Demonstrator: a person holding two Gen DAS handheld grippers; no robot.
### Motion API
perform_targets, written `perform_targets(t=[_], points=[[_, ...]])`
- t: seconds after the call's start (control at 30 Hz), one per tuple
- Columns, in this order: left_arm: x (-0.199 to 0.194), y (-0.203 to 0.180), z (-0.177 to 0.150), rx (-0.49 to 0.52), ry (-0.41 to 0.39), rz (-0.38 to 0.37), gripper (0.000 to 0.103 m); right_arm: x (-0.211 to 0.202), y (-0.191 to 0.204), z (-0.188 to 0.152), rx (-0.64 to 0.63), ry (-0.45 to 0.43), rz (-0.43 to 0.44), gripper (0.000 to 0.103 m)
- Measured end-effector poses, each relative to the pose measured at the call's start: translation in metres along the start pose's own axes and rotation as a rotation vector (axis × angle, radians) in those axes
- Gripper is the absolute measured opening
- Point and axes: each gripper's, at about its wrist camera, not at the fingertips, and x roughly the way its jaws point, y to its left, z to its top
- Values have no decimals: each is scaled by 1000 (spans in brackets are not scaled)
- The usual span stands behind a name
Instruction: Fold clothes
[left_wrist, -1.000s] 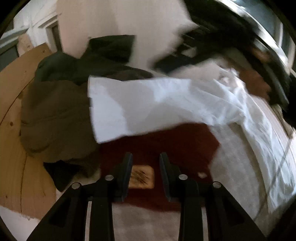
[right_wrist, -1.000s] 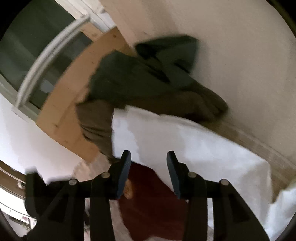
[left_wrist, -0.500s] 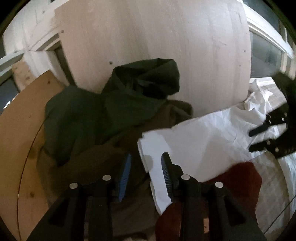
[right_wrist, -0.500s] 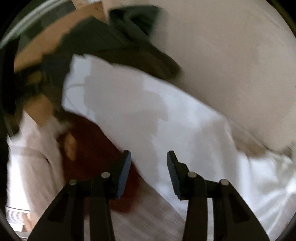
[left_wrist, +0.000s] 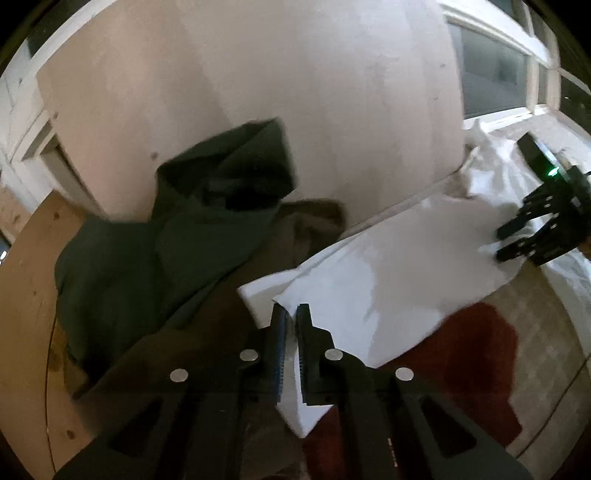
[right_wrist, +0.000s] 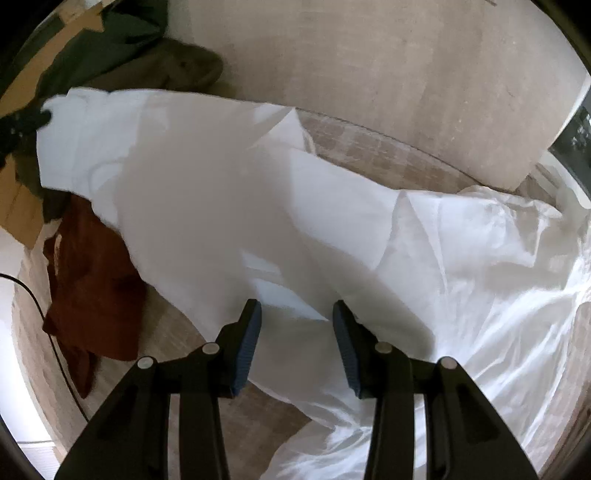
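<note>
The left tool (left_wrist: 291, 314) has just been closing and is now pinching the corner of the white shirt (left_wrist: 388, 273) between its blue pads. The right tool (right_wrist: 295, 314) is hovering over the same shirt's other end with its jaws standing apart, white cloth lying below them but nothing gripped. The shirt is lying stretched across the pale checked surface (right_wrist: 376, 147). Beside the shirt, toward the person, a dark red garment (right_wrist: 92, 280) is lying crumpled, partly under its edge. Beyond the shirt's pinched corner an olive-brown garment (left_wrist: 177, 354) and a dark green one (left_wrist: 166, 258) are sitting heaped against a pale upright board (left_wrist: 295, 92).
</note>
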Motion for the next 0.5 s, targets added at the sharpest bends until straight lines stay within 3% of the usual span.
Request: perform_targets(t=[0.3, 0.47, 0.5], points=[[37, 20, 13, 4, 67, 38, 5, -1, -12, 0, 3, 0, 21, 40], [35, 26, 10, -4, 95, 49, 19, -2, -19, 1, 6, -2, 28, 40], [35, 26, 9, 0, 102, 48, 30, -1, -20, 1, 3, -2, 27, 40]])
